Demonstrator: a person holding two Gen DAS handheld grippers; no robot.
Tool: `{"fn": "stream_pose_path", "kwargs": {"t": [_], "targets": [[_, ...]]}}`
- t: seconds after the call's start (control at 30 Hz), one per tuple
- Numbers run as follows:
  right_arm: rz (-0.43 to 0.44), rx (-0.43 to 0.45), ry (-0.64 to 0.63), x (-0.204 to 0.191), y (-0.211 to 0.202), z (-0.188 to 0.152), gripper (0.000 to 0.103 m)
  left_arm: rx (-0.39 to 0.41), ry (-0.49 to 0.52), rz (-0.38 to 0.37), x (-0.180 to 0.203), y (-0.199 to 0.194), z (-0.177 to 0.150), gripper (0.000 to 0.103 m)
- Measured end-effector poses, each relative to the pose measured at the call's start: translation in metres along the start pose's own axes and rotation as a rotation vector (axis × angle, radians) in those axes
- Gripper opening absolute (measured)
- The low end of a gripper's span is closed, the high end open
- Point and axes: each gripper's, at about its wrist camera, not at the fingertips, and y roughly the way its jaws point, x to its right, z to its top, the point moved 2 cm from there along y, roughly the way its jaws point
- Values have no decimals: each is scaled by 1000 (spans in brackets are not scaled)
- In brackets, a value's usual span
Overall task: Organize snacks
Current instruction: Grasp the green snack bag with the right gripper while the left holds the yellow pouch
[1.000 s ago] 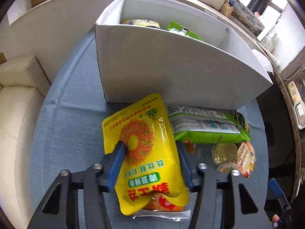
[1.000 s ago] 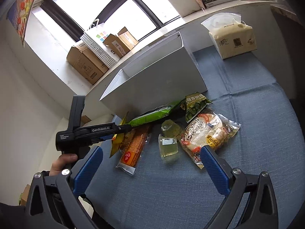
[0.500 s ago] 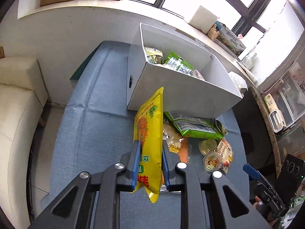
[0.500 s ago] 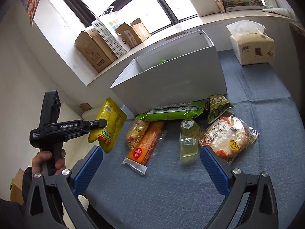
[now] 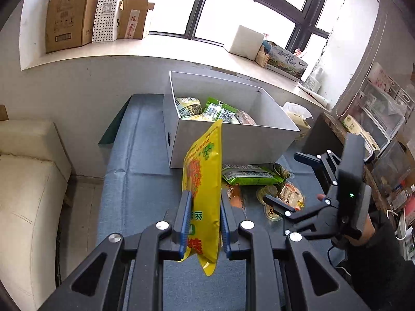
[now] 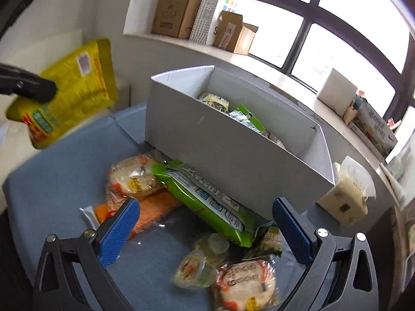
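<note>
My left gripper is shut on a yellow snack bag and holds it upright in the air, in front of the white box. The bag also shows at the left of the right wrist view. The box holds several snack packs. My right gripper is open and empty, low over the snacks lying before the box: a green pack, an orange pack, bread packs and jelly cups.
A blue cloth covers the table. A tissue pack stands right of the box. A cream sofa is at the left. Cardboard boxes sit on the windowsill behind.
My left gripper closed on the yellow bag, lifted it off the table and turned it edge-on. My right gripper moved down and closer over the snacks by the box.
</note>
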Motion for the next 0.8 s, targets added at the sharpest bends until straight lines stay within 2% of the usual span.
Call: {"fn": "stream_pose_path", "kwargs": {"t": [0.1,0.17,0.27,0.3,0.33,0.37,0.4,0.47,0.53,0.63,0.8], "targets": [[-38,-54,-124,-3,26,2,102,4,2,3,-1,-5,-3,23],[-52,-92,-193,-7,42,0,96,8,3,6,-2,-8,-4,23],[-69,-135,-216,-8,61,-3,78,7,-1,8,-3,-7,-5,23],[-64,-159,-207,-7,67,-4,64,4,-2,8,-4,-7,-5,23],[-60,-184,-201,-6,73,-4,44,1,-4,11,-4,-5,-6,23],[-68,-194,-199,-5,76,-6,38,-1,-5,12,-4,-5,-6,23],[-76,-175,-199,-4,74,-7,38,-2,0,11,-3,-4,-6,23],[-34,-132,-169,-1,65,-7,34,-5,6,13,-1,-3,-6,23],[-23,-88,-125,5,52,-6,24,-7,10,7,0,-1,-5,23],[19,-38,-33,19,26,-4,16,4,19,-5,4,0,-2,23],[149,21,222,49,-19,-9,15,16,37,-25,18,6,4,23]]}}
